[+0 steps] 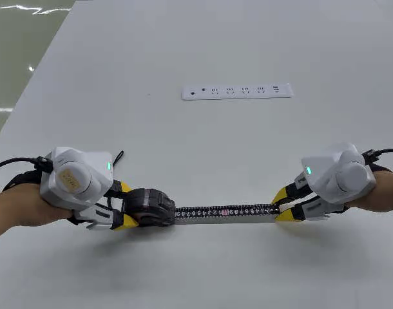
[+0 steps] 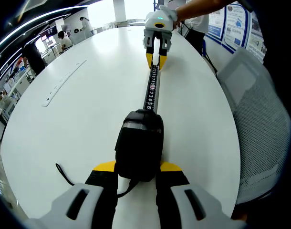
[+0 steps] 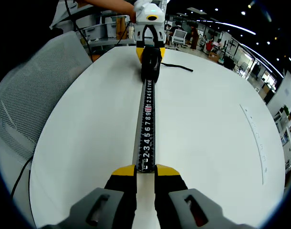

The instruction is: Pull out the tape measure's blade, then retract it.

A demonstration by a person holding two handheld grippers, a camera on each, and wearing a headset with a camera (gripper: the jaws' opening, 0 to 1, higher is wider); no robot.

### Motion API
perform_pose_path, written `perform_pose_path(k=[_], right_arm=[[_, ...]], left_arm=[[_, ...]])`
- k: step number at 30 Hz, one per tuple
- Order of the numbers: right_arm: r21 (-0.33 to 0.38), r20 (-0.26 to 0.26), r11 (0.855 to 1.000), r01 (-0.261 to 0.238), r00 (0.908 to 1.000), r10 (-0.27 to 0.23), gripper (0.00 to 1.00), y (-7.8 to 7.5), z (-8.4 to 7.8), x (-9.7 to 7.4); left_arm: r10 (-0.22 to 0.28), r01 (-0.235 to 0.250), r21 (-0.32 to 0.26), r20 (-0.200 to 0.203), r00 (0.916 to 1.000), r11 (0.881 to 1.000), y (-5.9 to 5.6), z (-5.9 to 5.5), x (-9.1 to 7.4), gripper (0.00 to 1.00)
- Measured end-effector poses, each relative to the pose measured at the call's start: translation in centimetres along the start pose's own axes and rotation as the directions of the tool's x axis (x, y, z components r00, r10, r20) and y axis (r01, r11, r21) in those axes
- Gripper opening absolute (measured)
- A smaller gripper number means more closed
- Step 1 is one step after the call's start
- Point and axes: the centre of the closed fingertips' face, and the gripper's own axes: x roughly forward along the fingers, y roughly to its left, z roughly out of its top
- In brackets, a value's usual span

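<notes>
A black tape measure case (image 1: 149, 207) lies on the white table, and my left gripper (image 1: 124, 206) is shut on it, its yellow fingertips (image 2: 105, 167) pressing both sides of the case (image 2: 140, 143). The black blade (image 1: 225, 211) with white numerals runs out flat to the right along the table. My right gripper (image 1: 281, 205) is shut on the blade's end, which shows between its yellow tips (image 3: 146, 169) in the right gripper view. The blade (image 3: 147, 125) stretches straight from there to the case (image 3: 150, 61), and the blade (image 2: 151, 88) reaches the right gripper (image 2: 157, 61) in the left gripper view.
A white power strip (image 1: 237, 91) lies on the table beyond the tape. A thin black strap (image 3: 176, 67) trails from the case onto the table. A grey mesh chair (image 2: 260, 114) stands beside the table's near edge. The table edge and green floor (image 1: 22, 45) lie at far left.
</notes>
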Motion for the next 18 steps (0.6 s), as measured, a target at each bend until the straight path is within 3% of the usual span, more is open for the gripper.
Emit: perform_pose_path(k=[18], right_arm=[[0.001, -0.015, 1.000, 0.003, 0.9999, -0.003, 0.12, 0.31, -0.60, -0.54]], left_arm=[[0.000, 0.000, 0.001, -0.001, 1.0000, 1.000, 0.01, 0.02, 0.00, 0.25]])
